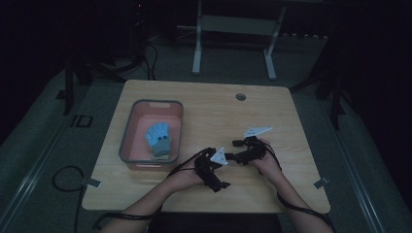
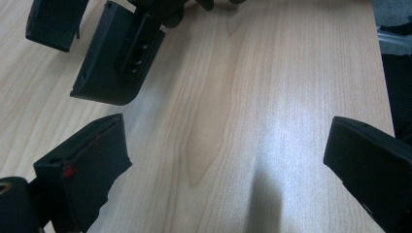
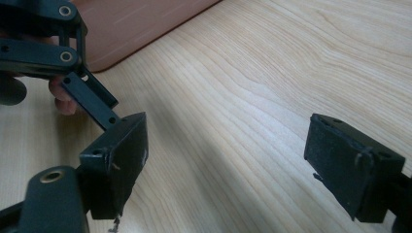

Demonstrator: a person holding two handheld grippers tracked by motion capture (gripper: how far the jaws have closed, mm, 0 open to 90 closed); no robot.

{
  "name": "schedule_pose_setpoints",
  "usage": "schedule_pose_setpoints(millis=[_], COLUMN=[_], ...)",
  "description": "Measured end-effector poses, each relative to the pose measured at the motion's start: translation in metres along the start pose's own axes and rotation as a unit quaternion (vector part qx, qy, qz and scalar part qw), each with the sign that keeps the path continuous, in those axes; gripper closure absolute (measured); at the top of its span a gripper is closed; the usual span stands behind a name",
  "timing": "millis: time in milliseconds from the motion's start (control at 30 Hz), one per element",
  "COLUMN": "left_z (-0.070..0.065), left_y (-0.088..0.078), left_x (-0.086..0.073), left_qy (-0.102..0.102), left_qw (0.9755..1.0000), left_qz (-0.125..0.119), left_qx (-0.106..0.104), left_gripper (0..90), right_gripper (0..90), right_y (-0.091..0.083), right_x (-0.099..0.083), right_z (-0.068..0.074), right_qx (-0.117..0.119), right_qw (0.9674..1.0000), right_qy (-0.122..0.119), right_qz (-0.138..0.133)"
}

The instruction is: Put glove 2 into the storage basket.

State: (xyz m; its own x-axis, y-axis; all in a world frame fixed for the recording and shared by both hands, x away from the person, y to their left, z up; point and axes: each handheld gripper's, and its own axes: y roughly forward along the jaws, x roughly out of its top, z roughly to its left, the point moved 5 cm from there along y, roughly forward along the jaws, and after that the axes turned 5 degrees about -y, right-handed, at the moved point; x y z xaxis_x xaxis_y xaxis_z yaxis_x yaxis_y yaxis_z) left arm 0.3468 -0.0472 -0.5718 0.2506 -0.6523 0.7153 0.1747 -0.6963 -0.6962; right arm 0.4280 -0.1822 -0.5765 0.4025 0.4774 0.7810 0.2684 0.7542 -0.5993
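Note:
Near the front middle of the wooden table point(image 1: 209, 104), a person's hands hold both grippers close together. My left gripper point(image 1: 218, 169) is open over bare wood, its jaws wide apart in the left gripper view point(image 2: 223, 160). My right gripper point(image 1: 235, 150) is open too, with nothing between its jaws in the right gripper view point(image 3: 228, 160). The right gripper's jaws point(image 2: 111, 58) stand just ahead of the left one. A grey bin with a pink inside point(image 1: 127, 131) sits at the table's left. In it lies a pale blue glove-like item point(image 1: 159, 138).
A round cable hole point(image 1: 240, 96) lies near the table's far edge. Beyond the table stands a pale metal frame point(image 1: 233, 29) on the dark floor. A black cable loops on the floor point(image 1: 68, 177) at the left. The bin's wall point(image 3: 136, 24) lies ahead of the right gripper.

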Motion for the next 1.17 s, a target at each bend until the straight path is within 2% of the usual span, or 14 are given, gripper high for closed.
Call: schedule_pose_setpoints(millis=[300,633,833,933,1167], left_z=[-0.003,-0.001,-0.002,-0.001,-0.002], left_y=[0.009,0.013,0.014,0.013,0.014], left_x=[-0.004,-0.011,-0.014,-0.014,-0.015], left_qy=[0.0,-0.007,0.003,-0.004,-0.004], left_qw=[1.0,1.0,1.0,1.0,1.0], left_qz=[-0.002,-0.005,-0.003,-0.005,-0.002], left_qx=[-0.008,-0.001,0.006,0.004,0.0], left_gripper=[2.6,2.6,2.6,2.6,2.6], right_gripper=[16.1,16.1,16.0,16.1,16.1], right_y=[-0.001,-0.009,-0.013,-0.014,-0.013], right_x=[-0.008,-0.018,-0.023,-0.023,-0.024], right_z=[0.001,-0.001,-0.003,-0.005,-0.005], right_qx=[-0.007,-0.024,-0.041,-0.045,-0.05], right_qw=[1.0,0.9997,0.9991,0.9989,0.9987], right_qy=[-0.001,-0.002,-0.01,-0.009,-0.012], right_qz=[-0.002,-0.006,-0.001,-0.002,0.001])
